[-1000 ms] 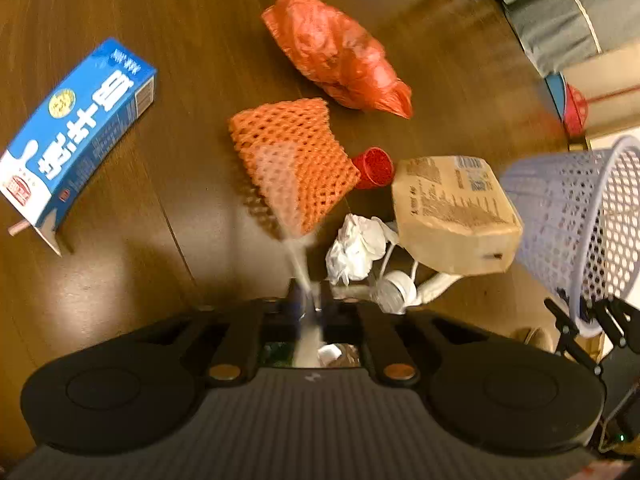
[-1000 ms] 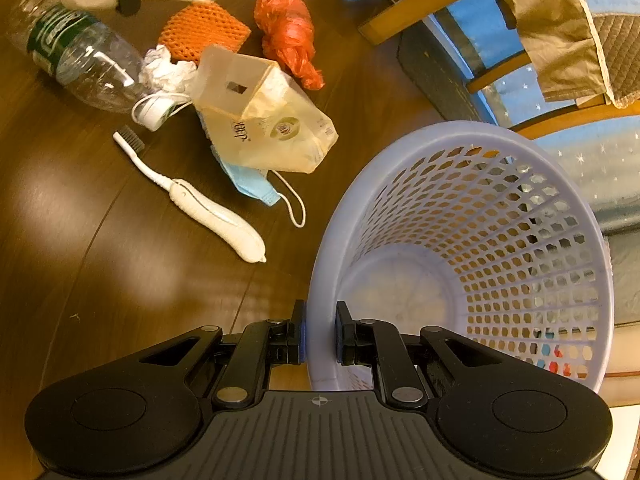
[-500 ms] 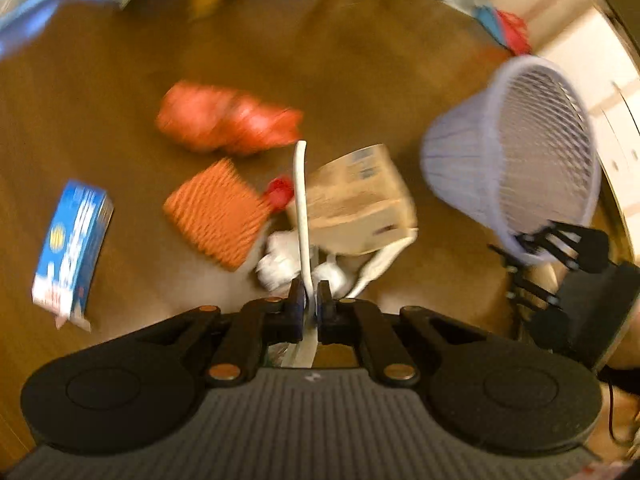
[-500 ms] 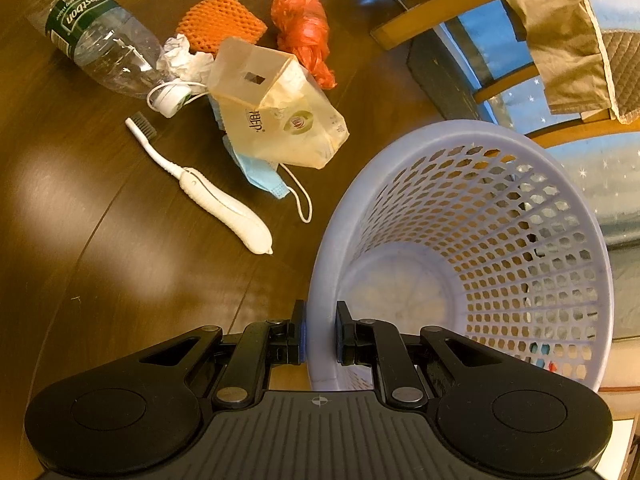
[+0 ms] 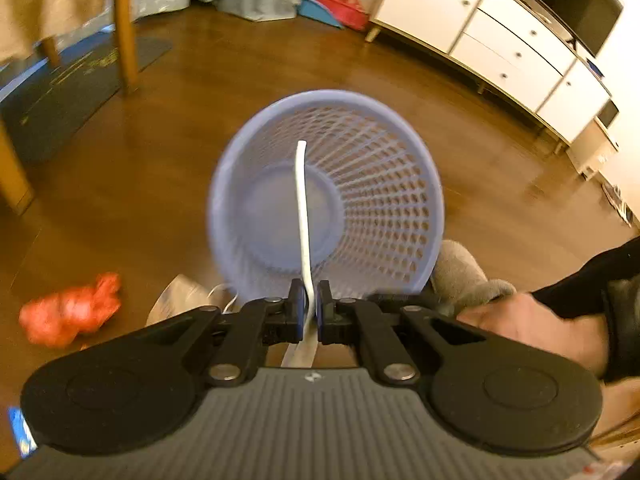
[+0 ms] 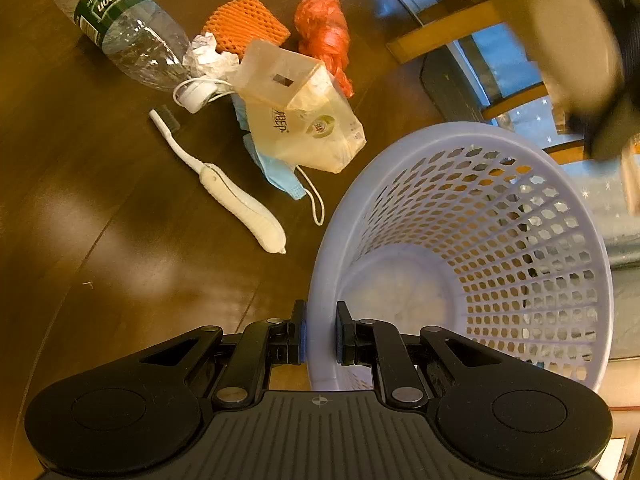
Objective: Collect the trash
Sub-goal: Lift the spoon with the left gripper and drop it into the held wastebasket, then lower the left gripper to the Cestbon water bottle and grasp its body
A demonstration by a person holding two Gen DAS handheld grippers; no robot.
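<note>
My left gripper is shut on a thin white plastic spoon, seen edge-on, whose free end hangs over the mouth of the lilac mesh basket. My right gripper is shut on the basket's near rim, one finger inside and one outside. Nothing shows inside the basket. On the dark wood surface to the left lie a clear bottle, an orange foam net, a red plastic bag, crumpled tissue, a beige carton, a blue mask and a white toothbrush.
A person's hand in a dark sleeve sits beside the basket, with a grey slipper behind it. A white cabinet lines the far wall. Wooden chair legs and a dark mat stand at left. A blurred shape hovers above the basket.
My left gripper has risen with the spoon and swung from above the trash pile to over the basket's mouth. The right gripper has kept its hold on the rim.
</note>
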